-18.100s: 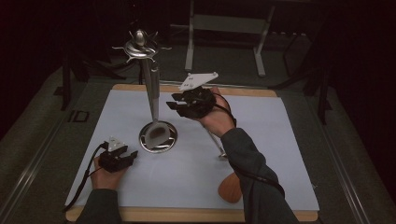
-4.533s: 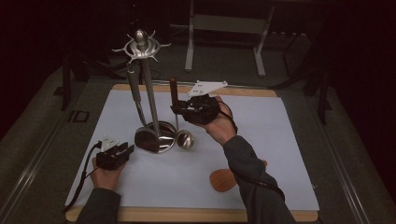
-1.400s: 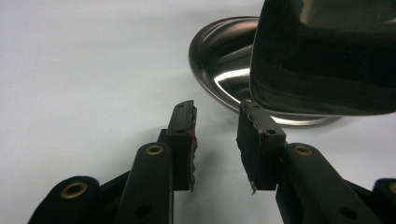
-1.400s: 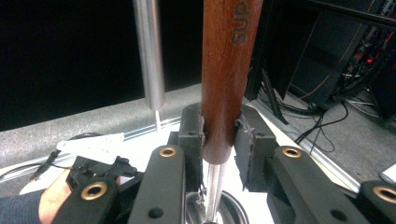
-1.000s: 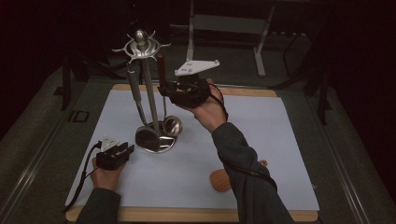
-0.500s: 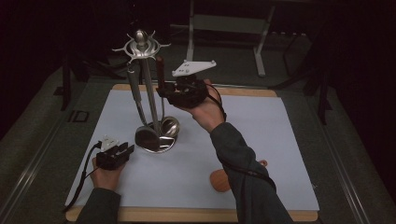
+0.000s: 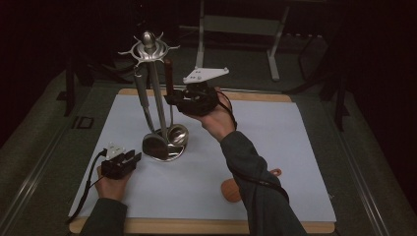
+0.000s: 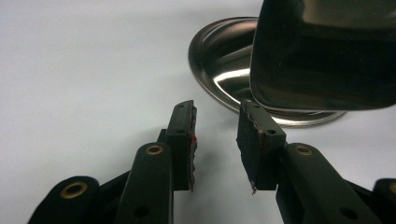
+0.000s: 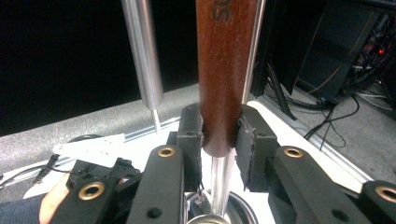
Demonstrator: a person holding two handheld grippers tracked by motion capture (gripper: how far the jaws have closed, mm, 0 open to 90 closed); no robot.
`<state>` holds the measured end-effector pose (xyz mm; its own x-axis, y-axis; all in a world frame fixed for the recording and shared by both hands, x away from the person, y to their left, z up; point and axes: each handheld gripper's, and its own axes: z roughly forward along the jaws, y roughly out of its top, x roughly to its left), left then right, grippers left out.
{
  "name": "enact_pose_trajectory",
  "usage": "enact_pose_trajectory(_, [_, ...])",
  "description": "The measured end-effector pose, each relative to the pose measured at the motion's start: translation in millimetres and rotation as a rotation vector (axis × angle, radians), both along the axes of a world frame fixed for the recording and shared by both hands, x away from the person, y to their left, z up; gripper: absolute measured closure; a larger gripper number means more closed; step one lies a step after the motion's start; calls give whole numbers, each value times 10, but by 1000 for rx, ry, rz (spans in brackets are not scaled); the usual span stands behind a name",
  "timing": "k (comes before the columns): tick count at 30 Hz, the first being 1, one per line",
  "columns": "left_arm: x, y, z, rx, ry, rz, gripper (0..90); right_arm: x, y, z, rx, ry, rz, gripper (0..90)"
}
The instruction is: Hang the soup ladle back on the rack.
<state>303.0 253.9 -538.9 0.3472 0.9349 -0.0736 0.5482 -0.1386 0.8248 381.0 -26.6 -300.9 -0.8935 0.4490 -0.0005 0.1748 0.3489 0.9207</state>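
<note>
Clamped on the dark brown wooden handle (image 9: 224, 79) of a steel ladle (image 7: 176, 133), the right gripper (image 7: 181, 98) held the utensil upright beside the chrome utensil stand (image 7: 149, 93) at the far left of the pale blue mat (image 7: 275, 142). Its jaws pressed the handle from both sides, low on the wood, with the ladle's bowl hanging just above the stand's round base (image 7: 162, 147). One steel-handled utensil (image 7: 142, 105) already hung from the stand's spiked crown (image 7: 148, 48); by the look of it the ladle's top had not yet caught a hook, so hanging it remained. An orange wooden spoon (image 7: 233, 189) lay on the mat near the person's right sleeve (image 7: 251, 177), seemingly waiting its turn. The right forearm reached up and forward, wrist raised, gripper pointing left toward the stand. The left gripper (image 8: 215, 140) rested low on the mat just beside the base, jaws apart and holding nothing.
</note>
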Motion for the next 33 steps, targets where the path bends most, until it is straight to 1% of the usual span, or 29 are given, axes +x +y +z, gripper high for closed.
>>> enact_pose_trajectory(1, [0, 0, 0, 0, 0, 0, 674, 6, -1, 8, -6, -13, -2, 734])
enact_pose_trajectory(12, [0, 0, 0, 0, 0, 0, 673, 28, 55, 91, -35, -4, 8, 738])
enact_pose_trajectory(17, [0, 0, 0, 0, 0, 0, 674, 65, 97, 116, -50, 8, 6, 737])
enact_pose_trajectory(20, [-1, 1, 1, 0, 1, -1, 674, 102, 123, 99, -64, 21, 8, 736])
enact_pose_trajectory(22, [-1, 1, 1, -1, 0, -1, 674, 113, 121, 84, -59, 25, 16, 730])
enact_pose_trajectory(26, [-2, 0, 1, 0, 0, -1, 674, 104, 102, 60, -57, 15, 13, 681])
enact_pose_trajectory(33, [0, 0, 0, -1, 0, 1, 674, 60, 24, 41, -82, -17, 8, 595])
